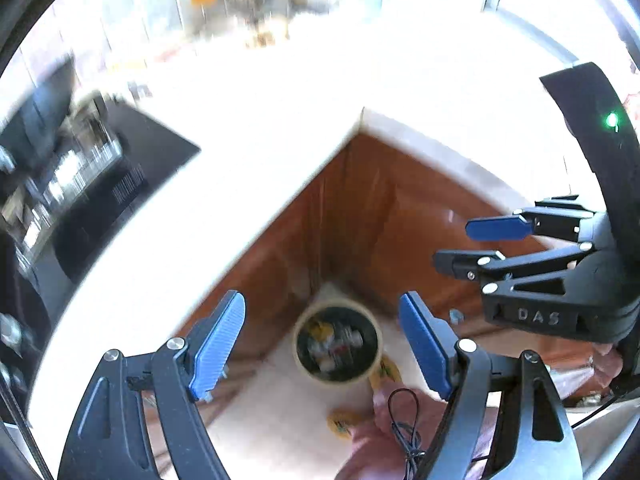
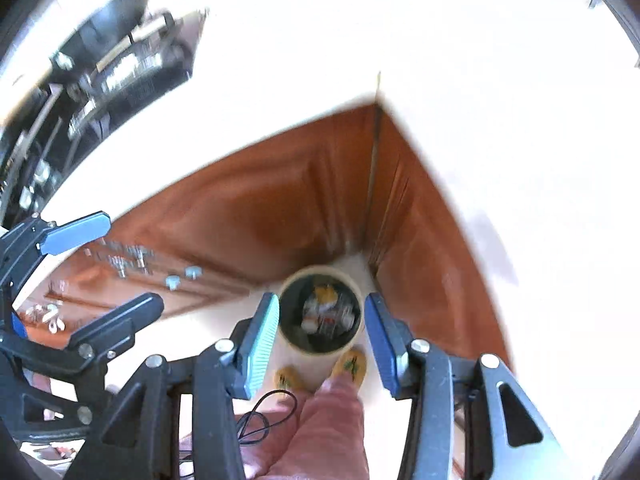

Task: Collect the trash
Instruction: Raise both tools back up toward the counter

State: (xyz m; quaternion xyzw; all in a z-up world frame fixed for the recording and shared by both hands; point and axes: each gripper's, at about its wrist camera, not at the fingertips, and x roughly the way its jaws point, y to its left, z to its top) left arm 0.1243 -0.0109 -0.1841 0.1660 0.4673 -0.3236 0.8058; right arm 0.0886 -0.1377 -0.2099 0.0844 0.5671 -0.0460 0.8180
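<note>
Far below on the floor stands a beige round trash bin (image 1: pixel 337 302) (image 2: pixel 316 270), tucked into the corner of the wooden cabinets. Several pieces of trash (image 1: pixel 332 346) (image 2: pixel 325 312) lie inside it. My left gripper (image 1: pixel 322 304) (image 2: pixel 134 260) hangs high above the bin, open and empty. My right gripper (image 2: pixel 320 300) (image 1: pixel 452 244) is level with it on its right, its jaws apart with nothing between the blue pads. Both point steeply down at the bin.
A bright white L-shaped counter (image 1: pixel 240 140) (image 2: pixel 480 100) wraps the corner above brown cabinet doors (image 1: pixel 380 220) (image 2: pixel 260 208). A black cooktop (image 1: pixel 120 172) (image 2: pixel 120 64) sits left. A person's pink trouser leg (image 2: pixel 332 420) and yellow slippers (image 2: pixel 353 364) stand by the bin; a black cable (image 1: pixel 404 420) dangles.
</note>
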